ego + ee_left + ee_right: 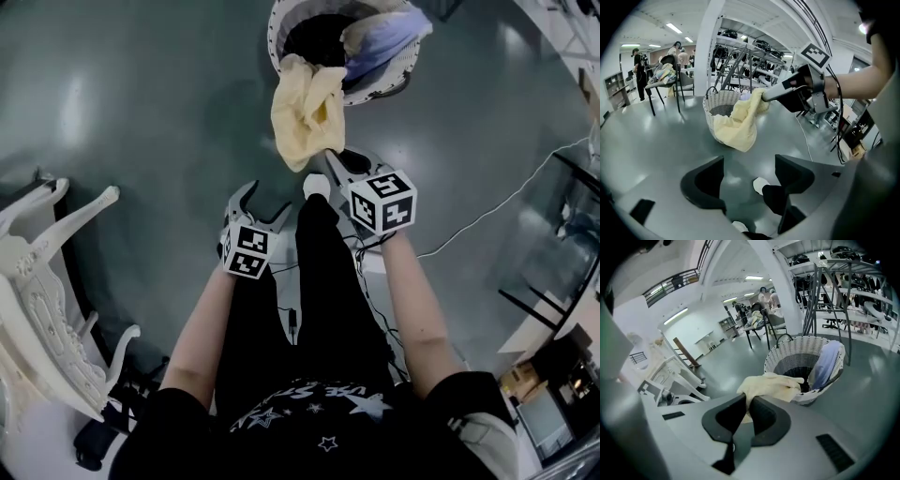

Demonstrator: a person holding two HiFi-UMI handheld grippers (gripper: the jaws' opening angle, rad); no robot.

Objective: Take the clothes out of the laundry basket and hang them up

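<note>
A pale yellow garment [305, 111] hangs from my right gripper [328, 155], which is shut on its edge; the cloth [771, 385] drapes from the jaws toward the basket. The white wicker laundry basket [277, 56] stands on the grey floor ahead, holding dark clothes and a lavender garment [380, 42] over its rim. From the left gripper view the basket [721, 104] and the yellow garment [738, 124] show ahead, the cloth trailing over the rim. My left gripper [258, 211] is open and holds nothing, lower and to the left of the right one [761, 97].
A white ornate chair [42, 309] lies at the left. A white cable [497, 211] runs across the floor at the right, near a glass-topped frame [562, 234]. Metal racks [750, 61] and a chair with clothes [663, 77] stand behind the basket. People stand far off.
</note>
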